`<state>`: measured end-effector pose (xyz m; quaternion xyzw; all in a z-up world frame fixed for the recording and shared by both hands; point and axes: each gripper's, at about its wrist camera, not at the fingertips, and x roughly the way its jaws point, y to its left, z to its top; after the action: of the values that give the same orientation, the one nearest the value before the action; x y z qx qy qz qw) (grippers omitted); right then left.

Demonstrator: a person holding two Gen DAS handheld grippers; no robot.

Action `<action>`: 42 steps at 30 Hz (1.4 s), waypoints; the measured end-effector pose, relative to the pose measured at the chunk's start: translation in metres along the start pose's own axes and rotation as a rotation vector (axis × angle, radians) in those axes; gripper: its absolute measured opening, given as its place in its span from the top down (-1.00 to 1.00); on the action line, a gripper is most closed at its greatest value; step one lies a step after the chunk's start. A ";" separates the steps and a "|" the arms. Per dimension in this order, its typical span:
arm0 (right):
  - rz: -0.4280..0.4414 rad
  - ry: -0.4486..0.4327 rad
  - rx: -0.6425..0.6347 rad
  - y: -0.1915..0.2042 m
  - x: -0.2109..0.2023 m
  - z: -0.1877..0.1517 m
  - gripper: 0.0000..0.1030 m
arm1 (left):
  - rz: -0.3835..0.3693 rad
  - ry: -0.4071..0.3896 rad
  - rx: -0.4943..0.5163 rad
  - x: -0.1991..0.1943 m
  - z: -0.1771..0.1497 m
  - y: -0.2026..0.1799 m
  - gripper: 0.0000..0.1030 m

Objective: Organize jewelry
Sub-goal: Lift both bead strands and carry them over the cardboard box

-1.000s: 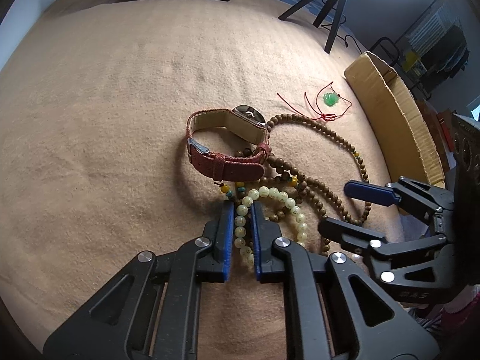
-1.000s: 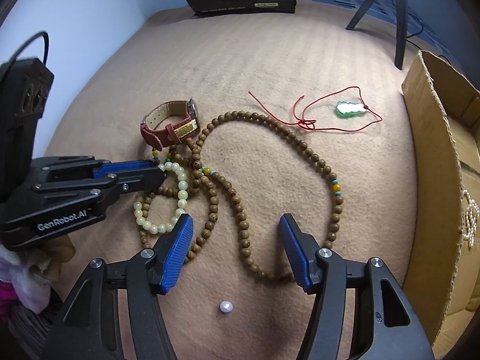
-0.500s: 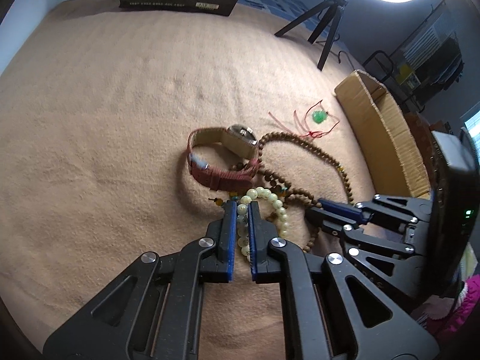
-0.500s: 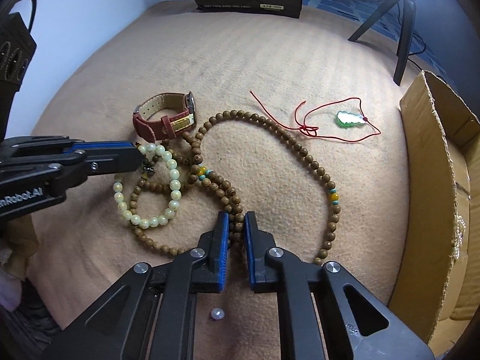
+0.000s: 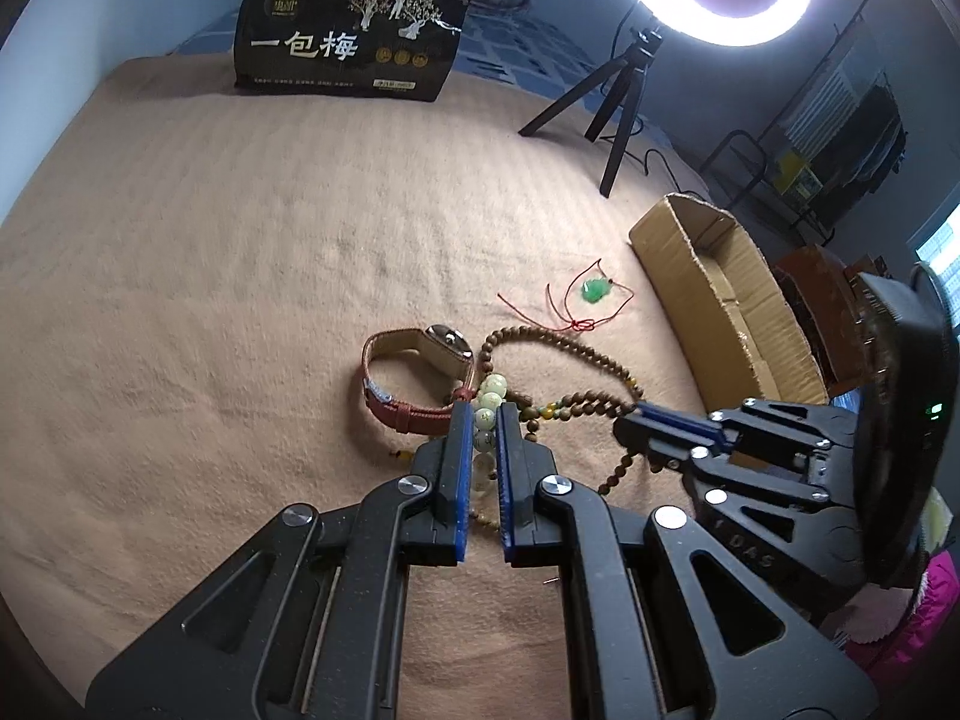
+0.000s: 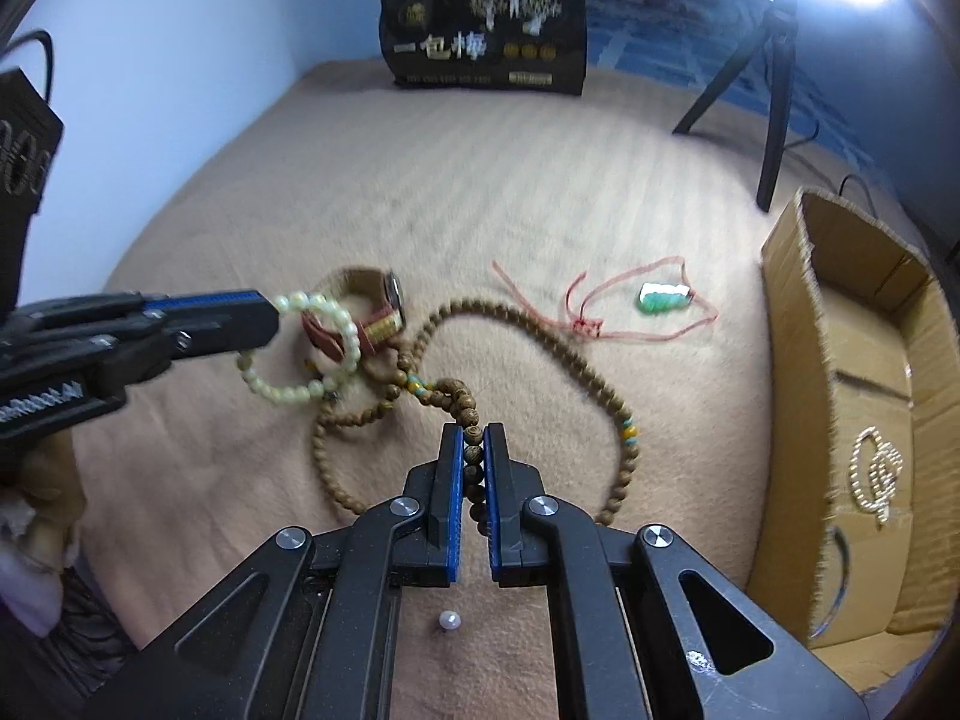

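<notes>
My left gripper [image 5: 481, 414] is shut on a pale green bead bracelet [image 5: 487, 402] and holds it lifted off the blanket; in the right wrist view the bracelet [image 6: 300, 354] hangs from the left gripper [image 6: 273, 318]. My right gripper [image 6: 474, 438] is shut on a strand of the long brown wooden bead necklace [image 6: 540, 336], raising that strand; it also shows in the left wrist view [image 5: 636, 414]. A red-strapped watch [image 5: 414, 378] lies beside the necklace [image 5: 576, 348]. A green jade pendant on red cord [image 6: 663, 297] lies further right.
An open cardboard box [image 6: 870, 396] stands at the right with a pearl piece [image 6: 876, 474] inside. A loose white pearl [image 6: 450, 620] lies on the tan blanket [image 6: 480, 180]. A black bag [image 5: 351, 30] and a ring-light tripod [image 5: 618, 114] stand at the back.
Both grippers have risen. The left lifted the pale bracelet off the blanket. The right, which closed on the brown necklace strand, has pulled it up.
</notes>
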<state>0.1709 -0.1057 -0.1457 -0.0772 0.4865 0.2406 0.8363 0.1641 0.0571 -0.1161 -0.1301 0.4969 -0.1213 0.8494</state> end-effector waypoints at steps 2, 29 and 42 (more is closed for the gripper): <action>-0.003 -0.024 0.002 0.002 -0.009 0.002 0.90 | -0.003 -0.007 0.001 -0.002 0.001 -0.003 0.90; -0.027 -0.342 0.156 -0.064 -0.140 0.026 0.90 | -0.104 -0.107 0.083 -0.032 0.019 -0.077 0.90; -0.088 -0.472 0.264 -0.116 -0.190 0.021 0.90 | -0.156 -0.151 0.157 -0.037 0.026 -0.132 0.90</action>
<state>0.1648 -0.2613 0.0145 0.0698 0.3013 0.1499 0.9391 0.1591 -0.0514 -0.0284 -0.1104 0.4088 -0.2154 0.8799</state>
